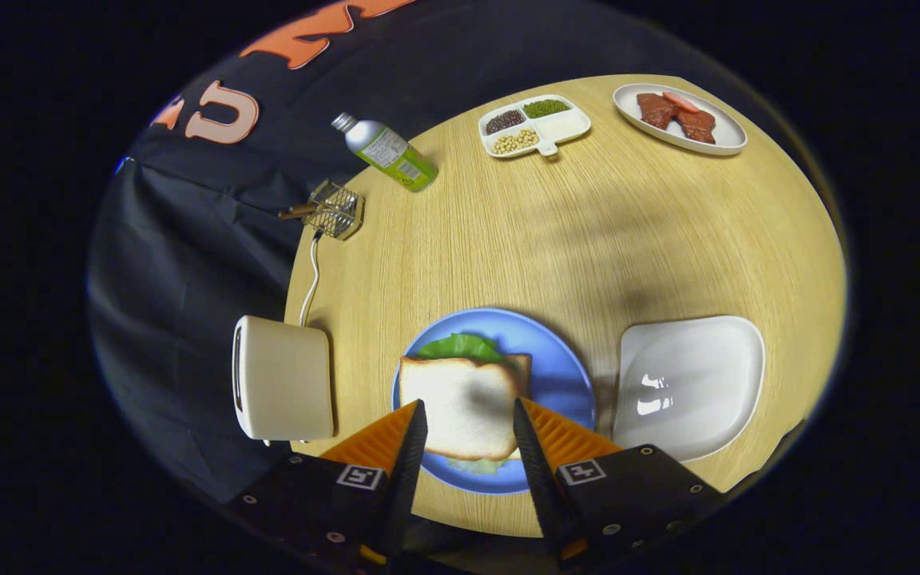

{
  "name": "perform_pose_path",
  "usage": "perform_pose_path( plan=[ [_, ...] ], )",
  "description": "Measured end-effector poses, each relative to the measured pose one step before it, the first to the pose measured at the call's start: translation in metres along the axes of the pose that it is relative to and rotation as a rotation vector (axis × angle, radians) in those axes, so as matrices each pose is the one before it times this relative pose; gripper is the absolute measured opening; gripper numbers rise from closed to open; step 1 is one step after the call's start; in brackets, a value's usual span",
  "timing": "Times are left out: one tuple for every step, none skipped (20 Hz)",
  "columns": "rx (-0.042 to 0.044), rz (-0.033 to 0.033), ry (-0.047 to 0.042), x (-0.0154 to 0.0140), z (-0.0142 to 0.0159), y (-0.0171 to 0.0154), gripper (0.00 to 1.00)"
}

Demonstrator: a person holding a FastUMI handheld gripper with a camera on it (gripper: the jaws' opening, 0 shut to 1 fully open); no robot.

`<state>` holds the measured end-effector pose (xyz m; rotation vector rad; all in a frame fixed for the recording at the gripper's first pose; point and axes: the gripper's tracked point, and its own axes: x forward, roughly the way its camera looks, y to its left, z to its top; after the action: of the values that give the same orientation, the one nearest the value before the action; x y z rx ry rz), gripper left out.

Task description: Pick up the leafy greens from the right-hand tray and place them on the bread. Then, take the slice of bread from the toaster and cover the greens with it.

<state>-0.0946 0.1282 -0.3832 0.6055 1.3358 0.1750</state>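
Round wood table (588, 239), frame centre: blue plate (564, 375) w/ top bread slice (460, 403) over greens (460, 347). Bread soft, light, crushable; take by edges. Gripper (469, 431) fingers spread, gripping nothing.

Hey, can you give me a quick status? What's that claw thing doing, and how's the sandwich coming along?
Gripper open, above sandwich. Top bread slice covers leafy greens on blue plate. Nothing in the way.

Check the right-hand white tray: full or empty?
Empty: the white tray shows bare glossy surface; the greens lie under the bread slice. Gripper open.
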Motion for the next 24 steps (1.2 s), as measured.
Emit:
perform_pose_path(
  plan=[
    [-0.01526, -0.00820, -0.02202, -0.00834, 0.00577, -0.00165, 0.69],
    [-0.02094, -0.00849, -0.02715, -0.00924, 0.00659, -0.00100, 0.76],
    [-0.02193, -0.00333, -0.03662, -0.01036, 0.01016, 0.00065, 0.79],
    [-0.02341, 0.00488, -0.04988, -0.01209, 0.01734, 0.00302, 0.84],
    [-0.02083, 0.00974, -0.05315, -0.01217, 0.01586, 0.00676, 0.86],
    [-0.02171, 0.01028, -0.05499, -0.01325, 0.01673, 0.00500, 0.89],
    [-0.02424, 0.01256, -0.05679, -0.01231, 0.01861, 0.00576, 0.90],
    [-0.02779, 0.01656, -0.04369, -0.01334, 0.01641, 0.00585, 0.92],
    [-0.02662, 0.01294, -0.03113, -0.01205, 0.01240, 0.00456, 0.93],
    [-0.02276, 0.00739, -0.03527, -0.01232, 0.01078, 0.00431, 0.96],
    [-0.02366, 0.00229, -0.03841, -0.00465, 0.01363, 0.00237, 0.97],
    [-0.02189, -0.00080, -0.04066, -0.01078, 0.01473, 0.00227, 0.97],
    [-0.02340, -0.00210, -0.04636, -0.01040, 0.01638, 0.00264, 0.97],
    [-0.02704, -0.00431, -0.05584, -0.01024, 0.01899, 0.00160, 0.98],
    [-0.03695, -0.01035, -0.06742, -0.00755, 0.01995, -0.00067, 0.98],
    [-0.03978, -0.03510, -0.07302, -0.00779, 0.02199, -0.00859, 0.98],
    [-0.03240, -0.04540, -0.05514, -0.00516, 0.01628, -0.01234, 0.98],
    [-0.01504, -0.03403, -0.04671, -0.00574, 0.01549, -0.00989, 0.99],
    [-0.00169, -0.02314, -0.03855, -0.00557, 0.01341, -0.00533, 0.98],
    [0.00398, -0.01854, -0.03986, -0.00280, 0.01191, -0.00217, 0.99],
    [-0.00072, -0.01921, -0.03969, -0.00312, 0.01283, -0.00447, 0.98],
    [-0.01040, -0.02019, -0.04001, -0.00128, 0.01175, -0.00580, 0.98],
    [-0.01589, -0.01997, -0.03583, -0.00343, 0.01260, -0.00593, 0.98],
    [-0.01224, -0.01214, -0.03211, -0.00353, 0.01565, -0.00649, 0.98]
  ],
)
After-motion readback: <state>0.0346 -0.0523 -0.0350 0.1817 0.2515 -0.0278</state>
